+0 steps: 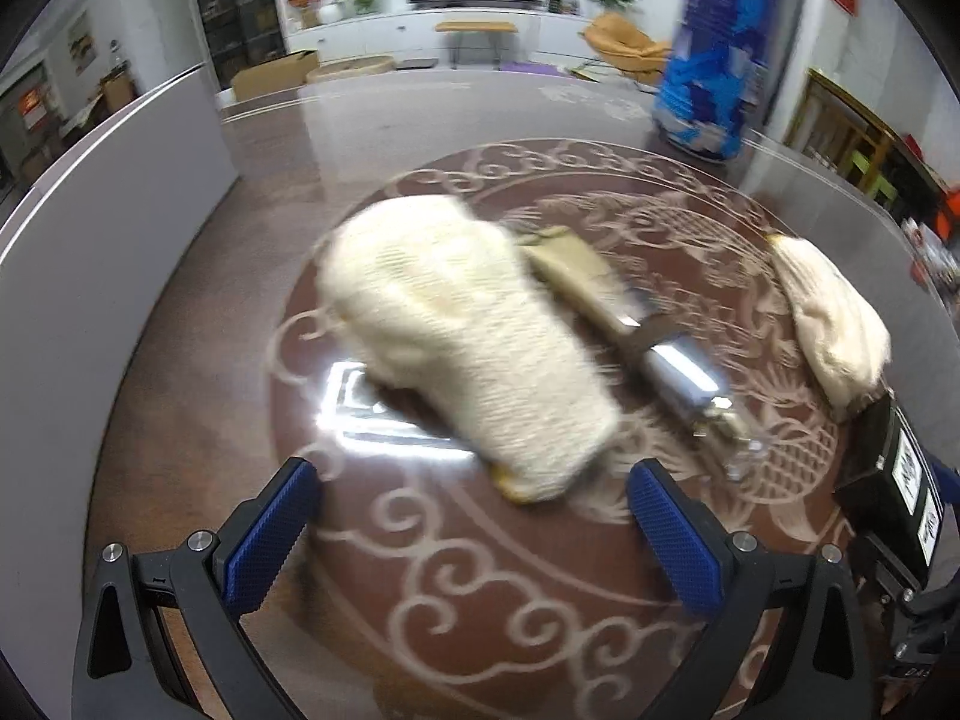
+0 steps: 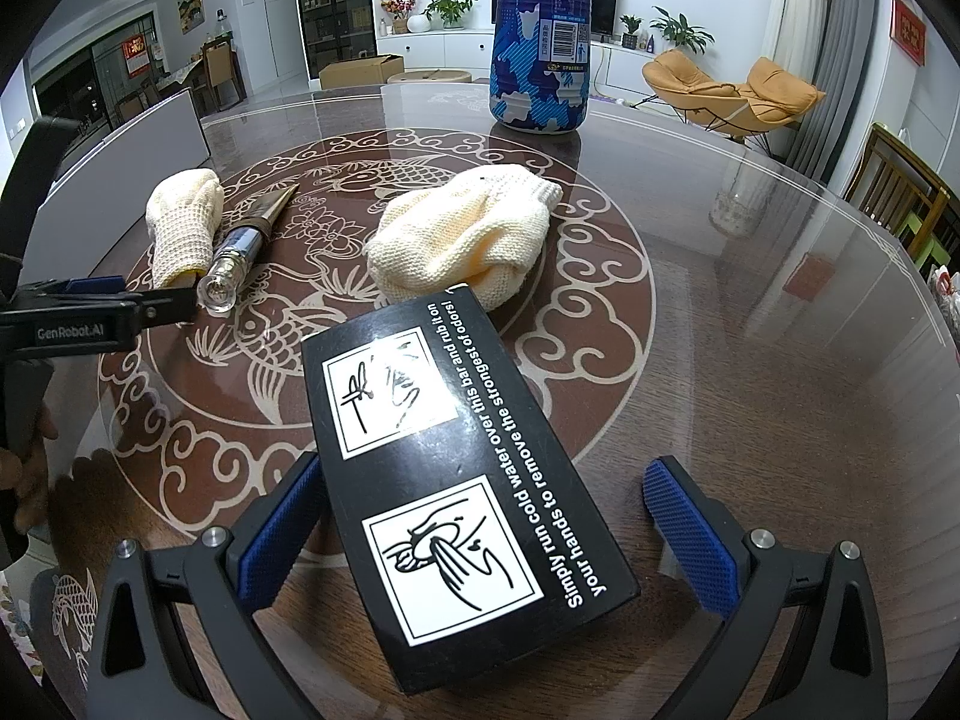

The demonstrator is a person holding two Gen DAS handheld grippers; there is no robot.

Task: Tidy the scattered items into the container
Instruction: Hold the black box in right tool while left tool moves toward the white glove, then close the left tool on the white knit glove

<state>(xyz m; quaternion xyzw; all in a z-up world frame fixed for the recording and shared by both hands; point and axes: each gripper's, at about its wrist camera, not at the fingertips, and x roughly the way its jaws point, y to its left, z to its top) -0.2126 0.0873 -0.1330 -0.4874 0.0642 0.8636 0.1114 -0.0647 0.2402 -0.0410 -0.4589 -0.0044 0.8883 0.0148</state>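
Glass covered the dark counter (image 2: pixel 750 312), with a pale scroll-and-fish pattern showing beneath it. The left wrist view, blurred by motion, showed the left hand-held gripper (image 1: pixel 468 528) released, its blue pads wide apart, just short of the near end of a cream knitted glove (image 1: pixel 468 342). Just right of that glove lay a tool with a tan tip and a shiny metal body (image 1: pixel 636 336), and farther right a second cream glove (image 1: pixel 834 324).

Only the right wrist view showed clearly what sat at the right edge of the other: a black box (image 2: pixel 456 480) printed with white hand-washing pictures and text. It lay between the spread pads of the right hand-held gripper (image 2: pixel 486 534), close against the left pad and well apart from the right one, so this gripper was released too. The second glove (image 2: pixel 462 240) touched the box's far end. This view also showed the tool's (image 2: pixel 246 246) clear glass end, and the left gripper from the side at the left edge.

A blue patterned container (image 2: pixel 540 36) stood at the far side of the counter, apart from all the items.
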